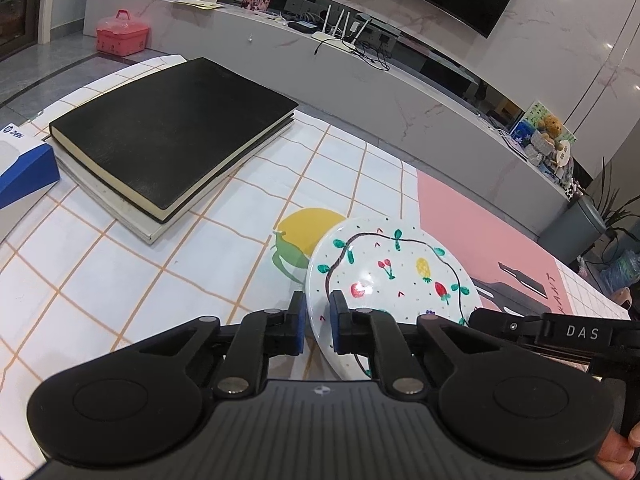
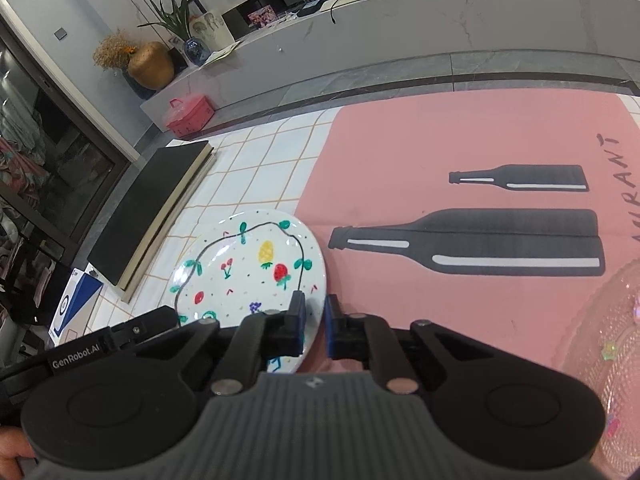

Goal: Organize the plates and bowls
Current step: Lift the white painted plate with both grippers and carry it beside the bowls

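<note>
Worktop w/ plate: L hand-held gripper & R hand-held gripper each pinching opposite rims, prob. for level lift.

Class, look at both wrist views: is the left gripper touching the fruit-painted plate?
Touching. In the left wrist view the left gripper straddles the plate rim, and both blue pads press against the edge with no gap.

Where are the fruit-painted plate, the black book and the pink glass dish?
fruit-painted plate (image 1: 400, 276): left wrist view, painted centre.
black book (image 1: 172, 128): left wrist view, top cover.
pink glass dish (image 2: 618, 340): right wrist view, textured rim.
</note>
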`<move>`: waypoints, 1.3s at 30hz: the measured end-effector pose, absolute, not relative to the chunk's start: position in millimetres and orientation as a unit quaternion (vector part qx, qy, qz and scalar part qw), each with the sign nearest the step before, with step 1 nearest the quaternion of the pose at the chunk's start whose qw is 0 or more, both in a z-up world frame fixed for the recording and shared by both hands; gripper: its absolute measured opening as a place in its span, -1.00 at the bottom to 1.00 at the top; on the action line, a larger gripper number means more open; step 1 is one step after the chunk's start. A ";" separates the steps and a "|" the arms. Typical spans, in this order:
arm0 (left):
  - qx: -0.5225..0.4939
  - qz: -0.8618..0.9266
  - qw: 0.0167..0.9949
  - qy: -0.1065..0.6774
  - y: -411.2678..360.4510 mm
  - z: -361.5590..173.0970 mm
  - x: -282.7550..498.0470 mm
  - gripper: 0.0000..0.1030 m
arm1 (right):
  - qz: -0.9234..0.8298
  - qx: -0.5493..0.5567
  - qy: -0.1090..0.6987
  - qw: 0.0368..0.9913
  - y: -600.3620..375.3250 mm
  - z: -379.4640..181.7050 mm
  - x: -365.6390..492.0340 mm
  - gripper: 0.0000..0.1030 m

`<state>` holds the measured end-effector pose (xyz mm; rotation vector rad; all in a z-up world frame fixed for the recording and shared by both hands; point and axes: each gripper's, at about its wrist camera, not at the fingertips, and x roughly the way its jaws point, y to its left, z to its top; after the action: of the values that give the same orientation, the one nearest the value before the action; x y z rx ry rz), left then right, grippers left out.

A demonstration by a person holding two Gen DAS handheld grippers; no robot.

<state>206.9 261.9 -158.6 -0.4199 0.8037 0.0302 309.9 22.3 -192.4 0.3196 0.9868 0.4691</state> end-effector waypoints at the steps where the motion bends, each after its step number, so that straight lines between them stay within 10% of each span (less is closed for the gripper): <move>1: -0.204 0.015 0.899 0.387 261.6 -156.9 205.5 -0.75 | 0.222 0.151 0.467 0.842 21.9 -190.7 309.0 -0.86; 39: -0.224 -0.032 0.905 0.361 114.5 -25.2 60.0 -0.79 | 0.171 0.266 0.397 0.861 -168.9 -69.3 108.6 -0.87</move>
<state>60.0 114.5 -25.2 -0.4629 0.7464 -0.0662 108.6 -168.9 -69.3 0.5588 0.8333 0.3581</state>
